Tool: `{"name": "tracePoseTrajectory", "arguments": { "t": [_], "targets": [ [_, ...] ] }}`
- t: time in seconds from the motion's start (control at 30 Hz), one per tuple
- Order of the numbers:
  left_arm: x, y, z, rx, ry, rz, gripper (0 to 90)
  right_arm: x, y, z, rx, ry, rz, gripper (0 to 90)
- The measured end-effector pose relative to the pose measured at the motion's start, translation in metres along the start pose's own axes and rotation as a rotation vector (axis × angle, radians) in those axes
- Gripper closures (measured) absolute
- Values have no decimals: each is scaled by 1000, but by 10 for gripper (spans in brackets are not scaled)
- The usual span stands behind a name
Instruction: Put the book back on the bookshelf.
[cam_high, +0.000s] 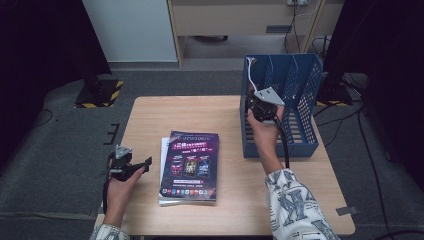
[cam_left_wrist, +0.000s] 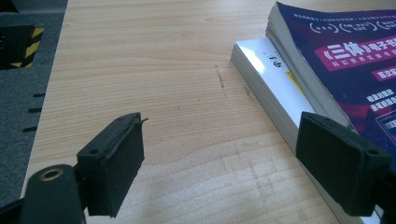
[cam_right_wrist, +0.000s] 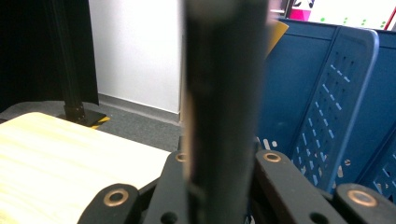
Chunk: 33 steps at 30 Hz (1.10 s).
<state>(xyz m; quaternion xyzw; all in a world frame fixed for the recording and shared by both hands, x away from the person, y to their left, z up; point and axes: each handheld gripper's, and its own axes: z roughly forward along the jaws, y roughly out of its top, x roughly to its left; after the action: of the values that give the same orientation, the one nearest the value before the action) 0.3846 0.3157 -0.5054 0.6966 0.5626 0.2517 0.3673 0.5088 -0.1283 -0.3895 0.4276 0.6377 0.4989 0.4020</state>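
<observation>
my left gripper (cam_high: 145, 164) hovers wide open and empty beside two stacked paperbacks: a glossy purple-covered book (cam_high: 191, 165) atop a white one (cam_left_wrist: 266, 79), mid-table. my right gripper (cam_high: 260, 107) is closed flat, empty, against the one blue perforated plastic file rack (cam_high: 305, 90).

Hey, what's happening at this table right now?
A person is working at a wooden table with a gripper in each hand. The right gripper is up against the left end of a blue file rack with its jaws shut; whether anything is pinched between them cannot be told. The left gripper sits open, low over the table, just left of a stack of books, a purple-covered book lying on a white book.
</observation>
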Motion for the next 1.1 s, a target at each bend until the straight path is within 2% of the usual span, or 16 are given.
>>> {"name": "tracePoseTrajectory", "arguments": {
  "t": [0.33,0.43,0.5,0.53,0.6,0.63,0.7,0.73,0.87,1.1],
  "targets": [
    [0,0,1,0,-1,-2,150,2,0,-1,1,0,-7,778],
    [0,0,1,0,-1,-1,150,2,0,-2,-11,6,8,672],
    [-1,0,1,1,-1,-1,150,2,0,-2,-12,4,11,646],
    [-1,0,1,1,-2,-1,150,2,0,-3,-14,11,19,575],
    [0,0,1,0,-2,-1,150,2,0,-3,-10,14,25,541],
    [0,0,1,0,-1,-1,150,3,0,-3,-8,26,36,480],
    [-1,0,1,0,-1,-1,150,3,0,-4,-5,26,39,460],
    [-1,0,0,0,-2,-1,150,3,-1,-5,0,35,47,415],
    [-2,0,1,1,-5,2,150,2,-1,-6,2,46,56,381],
    [-2,0,1,7,-7,10,149,0,-2,-10,37,80,57,287]
  ]
}}
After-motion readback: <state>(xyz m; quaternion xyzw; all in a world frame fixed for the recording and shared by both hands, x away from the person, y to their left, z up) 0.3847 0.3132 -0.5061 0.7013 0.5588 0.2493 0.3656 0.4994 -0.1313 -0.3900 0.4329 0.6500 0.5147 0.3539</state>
